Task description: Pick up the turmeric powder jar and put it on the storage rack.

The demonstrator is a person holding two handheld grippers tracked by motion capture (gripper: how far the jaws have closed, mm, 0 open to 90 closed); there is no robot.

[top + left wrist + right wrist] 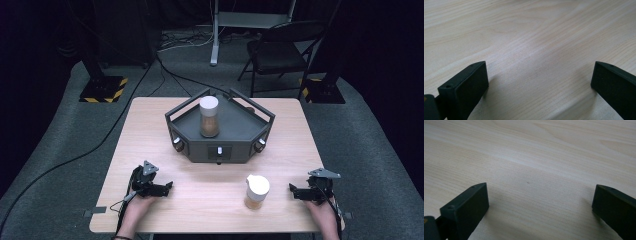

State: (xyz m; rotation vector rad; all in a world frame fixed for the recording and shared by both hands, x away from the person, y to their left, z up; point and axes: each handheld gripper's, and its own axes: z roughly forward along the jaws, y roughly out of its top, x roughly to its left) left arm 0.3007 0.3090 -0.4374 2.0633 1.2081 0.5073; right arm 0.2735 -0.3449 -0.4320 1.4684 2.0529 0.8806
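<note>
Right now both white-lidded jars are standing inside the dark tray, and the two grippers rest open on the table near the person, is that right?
Not quite. Just one jar stands inside the dark tray. The other jar stands on the bare table, in front of the tray, near the right gripper, as the high view shows. The rest holds: the left gripper and the right one do rest open near the person.

Your forearms run off the bottom edge. The jar [209,117] hides part of the tray's [226,131] back rail; its brown contents are too small to identify.
</note>
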